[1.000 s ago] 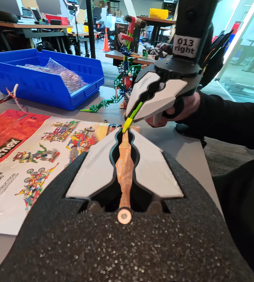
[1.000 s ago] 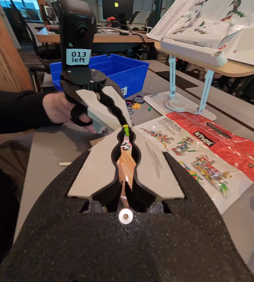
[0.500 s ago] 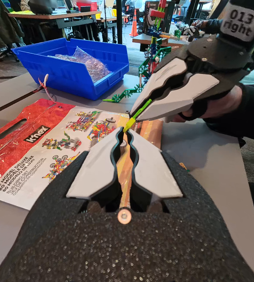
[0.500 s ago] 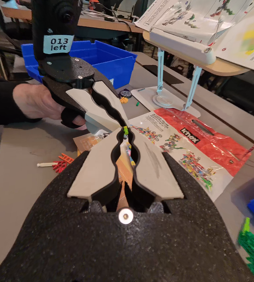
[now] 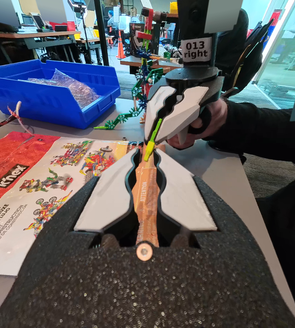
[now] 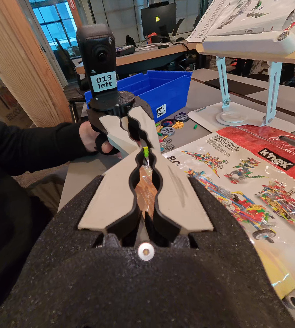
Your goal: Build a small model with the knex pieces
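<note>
Since half a second ago, left gripper [image 5: 146, 150] jaws parted slightly around lime-green rod [image 5: 151, 142]; right gripper [image 6: 145, 153] clamps it. Printed bag [image 5: 36, 177] at 9 o'clock on bench [image 5: 205, 165].

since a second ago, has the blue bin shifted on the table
No. The bin sits behind the bag at its red end as before, the red-white tie by its front wall.

An open-plan lab or workshop — beyond the jaws stand long desks [image 5: 31, 35] with monitors [image 6: 158, 19], an orange traffic cone [image 5: 120, 48] and a blue parts bin [image 5: 50, 92].
</note>
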`<move>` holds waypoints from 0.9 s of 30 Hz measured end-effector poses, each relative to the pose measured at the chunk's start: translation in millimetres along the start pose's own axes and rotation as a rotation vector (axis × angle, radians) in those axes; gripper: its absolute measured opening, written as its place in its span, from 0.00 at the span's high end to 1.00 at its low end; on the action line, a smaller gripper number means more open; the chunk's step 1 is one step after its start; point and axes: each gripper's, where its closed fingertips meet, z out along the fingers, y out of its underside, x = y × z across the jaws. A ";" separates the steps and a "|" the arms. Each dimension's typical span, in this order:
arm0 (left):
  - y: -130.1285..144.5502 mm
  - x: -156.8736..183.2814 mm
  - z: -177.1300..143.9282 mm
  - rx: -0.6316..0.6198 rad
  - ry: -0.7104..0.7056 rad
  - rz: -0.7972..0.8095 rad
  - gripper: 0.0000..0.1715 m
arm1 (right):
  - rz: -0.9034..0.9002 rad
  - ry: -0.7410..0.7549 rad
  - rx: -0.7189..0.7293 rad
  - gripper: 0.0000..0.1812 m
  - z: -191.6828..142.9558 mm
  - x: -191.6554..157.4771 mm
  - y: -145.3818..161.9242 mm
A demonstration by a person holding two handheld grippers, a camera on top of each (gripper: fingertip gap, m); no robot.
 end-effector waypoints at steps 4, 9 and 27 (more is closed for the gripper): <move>-3.4 3.4 -1.8 0.027 0.018 0.001 0.97 | 0.016 -0.014 0.017 0.99 -1.1 -0.6 -2.3; -4.6 1.9 -0.6 0.040 -0.002 0.009 0.98 | -0.014 0.023 0.021 0.99 -0.9 3.0 -2.6; 1.3 -19.5 10.9 0.021 -0.086 -0.222 0.97 | -0.435 0.392 -0.092 0.99 2.0 23.2 1.4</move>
